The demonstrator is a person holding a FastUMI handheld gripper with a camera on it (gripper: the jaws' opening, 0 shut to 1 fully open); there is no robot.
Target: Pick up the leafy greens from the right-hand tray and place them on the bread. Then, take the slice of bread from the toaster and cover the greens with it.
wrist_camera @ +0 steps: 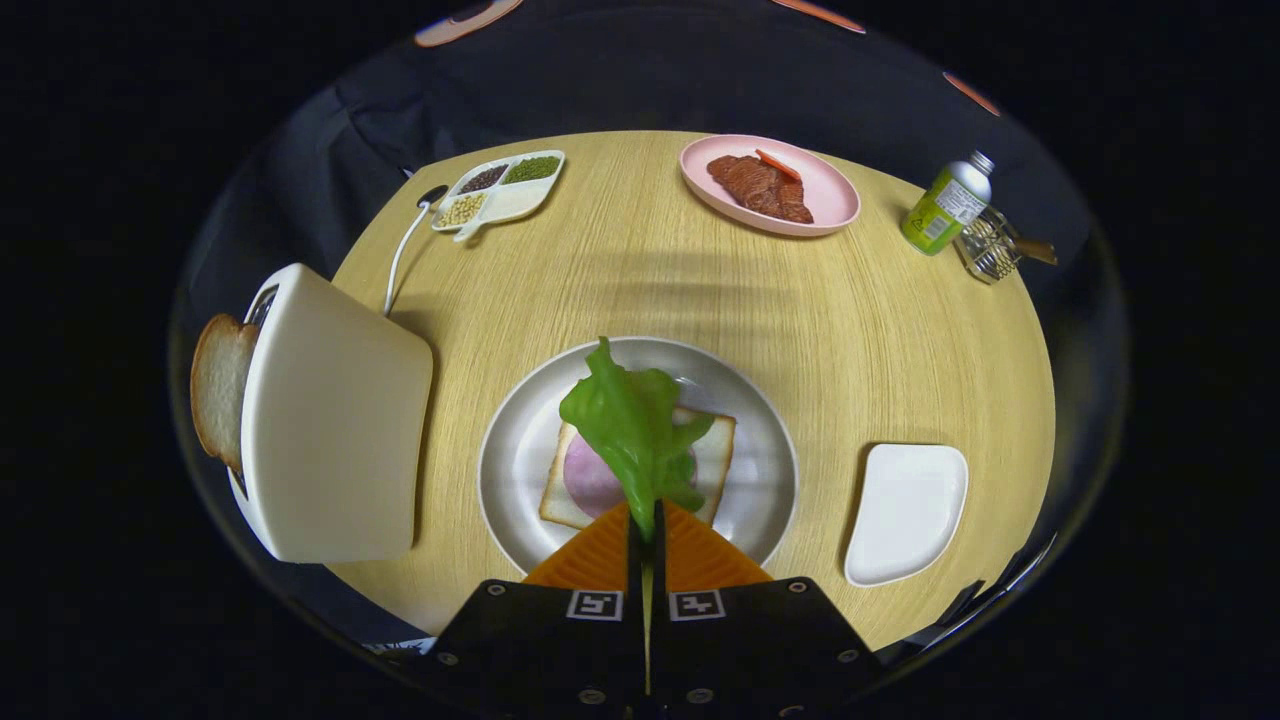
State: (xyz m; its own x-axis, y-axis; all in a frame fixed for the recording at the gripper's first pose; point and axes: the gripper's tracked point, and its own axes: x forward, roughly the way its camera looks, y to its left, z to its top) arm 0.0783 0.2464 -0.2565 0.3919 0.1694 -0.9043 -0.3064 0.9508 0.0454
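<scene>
My gripper (pixel 646 522) is shut on the stem end of the leafy greens (pixel 630 425), which hang just ahead of the fingertips. Below the greens lies a slice of bread (pixel 716 445) with a pink slice of ham (pixel 590 480) on it, on a round white plate (pixel 520 440). The greens cover the middle of the bread; whether they touch it I cannot tell. To the left stands a white toaster (pixel 335 420) with a second slice of bread (pixel 218 385) sticking out of its slot. To the right of the plate sits the bare white tray (pixel 908 512).
A pink plate (pixel 830 195) with slices of meat (pixel 762 185) lies at the far side of the round wooden table (pixel 640 270). A divided dish of beans (pixel 500 188) sits at the far left. A green bottle (pixel 945 205) and a wire holder (pixel 990 245) stand at the far right.
</scene>
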